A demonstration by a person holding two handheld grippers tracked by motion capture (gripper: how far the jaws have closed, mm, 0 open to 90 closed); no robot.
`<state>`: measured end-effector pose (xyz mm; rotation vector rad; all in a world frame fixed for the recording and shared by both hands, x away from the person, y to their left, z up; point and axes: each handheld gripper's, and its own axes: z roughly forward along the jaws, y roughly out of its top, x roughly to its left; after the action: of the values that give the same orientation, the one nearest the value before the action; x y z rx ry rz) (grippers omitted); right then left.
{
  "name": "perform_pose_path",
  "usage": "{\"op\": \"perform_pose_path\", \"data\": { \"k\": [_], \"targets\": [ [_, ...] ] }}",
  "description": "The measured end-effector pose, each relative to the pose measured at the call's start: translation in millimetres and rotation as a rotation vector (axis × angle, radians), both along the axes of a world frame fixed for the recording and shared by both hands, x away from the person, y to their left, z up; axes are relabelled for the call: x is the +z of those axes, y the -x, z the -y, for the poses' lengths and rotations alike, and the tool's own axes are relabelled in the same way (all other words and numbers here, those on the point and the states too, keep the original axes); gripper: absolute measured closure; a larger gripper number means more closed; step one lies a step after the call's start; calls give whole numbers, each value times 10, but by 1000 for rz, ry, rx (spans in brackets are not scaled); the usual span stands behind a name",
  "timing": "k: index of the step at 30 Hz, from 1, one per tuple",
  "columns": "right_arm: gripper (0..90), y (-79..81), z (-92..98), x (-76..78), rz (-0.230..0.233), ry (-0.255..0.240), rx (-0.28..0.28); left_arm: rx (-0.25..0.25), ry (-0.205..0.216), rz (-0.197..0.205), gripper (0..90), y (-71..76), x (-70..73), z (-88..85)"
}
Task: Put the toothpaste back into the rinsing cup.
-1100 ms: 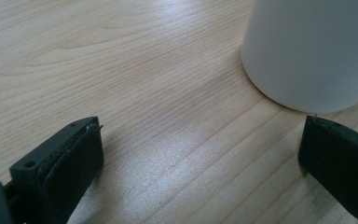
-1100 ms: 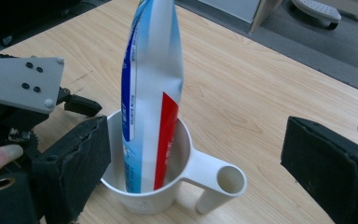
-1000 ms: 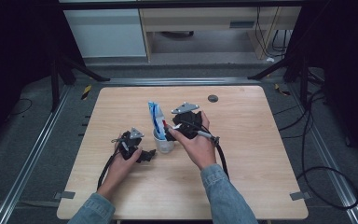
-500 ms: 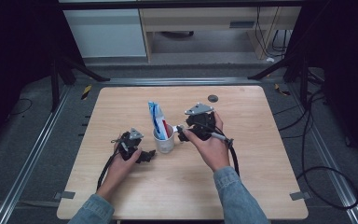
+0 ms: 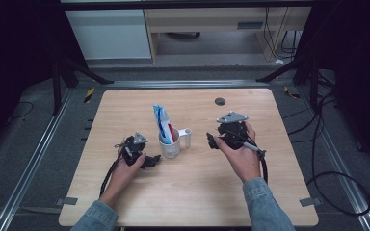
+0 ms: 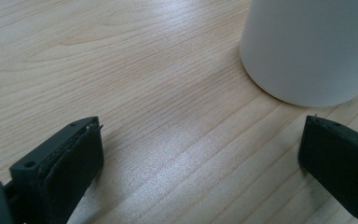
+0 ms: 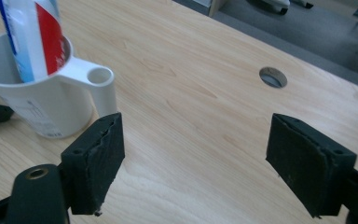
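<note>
A white cup (image 5: 170, 146) with a side handle stands mid-table, and a blue, white and red tube (image 5: 161, 122) leans upright in it. My left gripper (image 5: 150, 161) rests on the wood just left of the cup. In the left gripper view it is open (image 6: 200, 140), with the cup's wall (image 6: 307, 46) ahead and to the right. My right gripper (image 5: 211, 141) is held a little right of the cup's handle. It is open and empty (image 7: 196, 140) in its own view, where the cup (image 7: 32, 102) and tube (image 7: 32, 32) sit at the upper left.
The wooden table (image 5: 197, 192) has a round hole (image 5: 220, 101) toward its far right, also visible in the right gripper view (image 7: 272, 77). Cables (image 5: 332, 178) lie on the floor to the right. A metal rail (image 5: 38, 159) runs along the left side.
My right gripper has drawn back to the right, away from the tube and cup. The tube stays standing in the cup. The left gripper has hardly moved.
</note>
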<state>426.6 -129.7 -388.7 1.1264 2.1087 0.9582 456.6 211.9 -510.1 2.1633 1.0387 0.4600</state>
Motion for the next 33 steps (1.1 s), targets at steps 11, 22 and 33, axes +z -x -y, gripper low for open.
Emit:
{"op": "perform_pose_path", "data": {
  "k": [11, 22, 33],
  "targets": [
    [201, 75, 372, -169, -34, 66, -45, 1, 0, 0, 0, 0, 0, 0],
    [192, 40, 589, -449, -77, 93, -78, 0, 0, 0, 0, 0, 0, 0],
    [170, -18, 680, -817, -150, 80, -106, 0, 0, 0, 0, 0, 0, 0]
  ]
}}
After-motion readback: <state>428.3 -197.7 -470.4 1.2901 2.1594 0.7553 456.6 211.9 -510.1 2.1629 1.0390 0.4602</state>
